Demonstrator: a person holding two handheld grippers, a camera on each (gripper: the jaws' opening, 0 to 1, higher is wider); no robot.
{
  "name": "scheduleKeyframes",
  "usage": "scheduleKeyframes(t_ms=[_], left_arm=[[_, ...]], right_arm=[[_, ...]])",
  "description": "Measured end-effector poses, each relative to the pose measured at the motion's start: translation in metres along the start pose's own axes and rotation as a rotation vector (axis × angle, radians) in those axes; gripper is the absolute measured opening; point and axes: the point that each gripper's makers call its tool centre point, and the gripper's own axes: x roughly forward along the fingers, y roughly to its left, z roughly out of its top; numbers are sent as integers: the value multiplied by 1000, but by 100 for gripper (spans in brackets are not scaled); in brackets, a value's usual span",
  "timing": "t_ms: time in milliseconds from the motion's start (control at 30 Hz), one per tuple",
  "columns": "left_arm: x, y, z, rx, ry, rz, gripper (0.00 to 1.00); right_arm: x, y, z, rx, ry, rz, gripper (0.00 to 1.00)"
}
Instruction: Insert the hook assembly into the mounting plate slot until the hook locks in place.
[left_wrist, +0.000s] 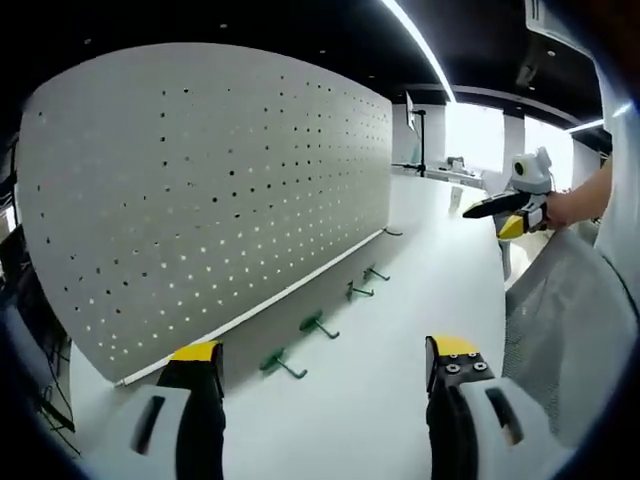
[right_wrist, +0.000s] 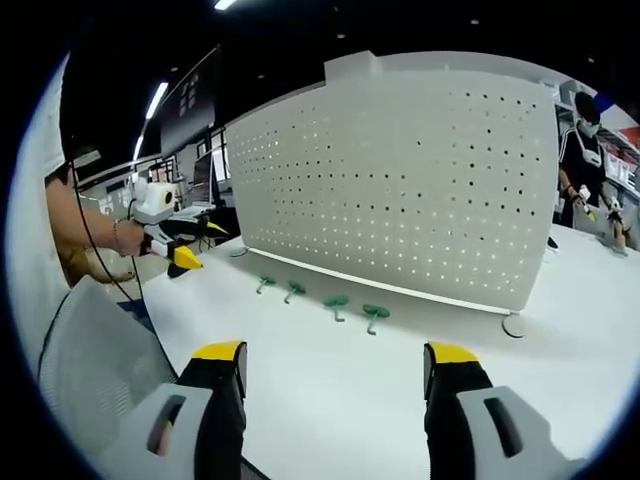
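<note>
In the left gripper view, the tall white perforated pegboard panel (left_wrist: 210, 200) fills the upper left, standing upright on the white bench (left_wrist: 400, 330). Four small green plastic hooks (left_wrist: 318, 324) lie in a row along its foot, centre frame. The left tongs (left_wrist: 325, 370) gape wide at the bottom, holding nothing. In the right gripper view, the right tongs (right_wrist: 335, 372) likewise stand wide apart and empty, lower centre.

Open-plan lab or office: ceiling light strips (left_wrist: 420, 45), white worktable (right_wrist: 330, 380), upright pegboard (right_wrist: 400, 180).
</note>
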Motion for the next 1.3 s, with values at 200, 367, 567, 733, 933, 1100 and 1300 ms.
scheduleKeyframes(t_ms=[200,367,567,733,933,1100,1300], left_arm=[[5,2,-3,39,29,-33,84],[7,3,-6,73,54,-59,84],[13,5,-9,123,92,-105,85],[19,9,-12,152,117,-137,84],[25,16,-14,179,158,-166,85],[28,21,-14,195,172,-186,84],[30,25,-16,212,198,-211,83]], right_arm=[[-2,0,-1,8,1,-3,69],[-3,0,-2,8,4,-5,69],[-4,1,-3,10,6,-8,68],[-4,3,-5,11,12,-4,68],[-6,-1,-5,11,9,-15,68],[-7,-2,-6,17,10,-18,68],[-9,-5,-8,19,16,-20,68]])
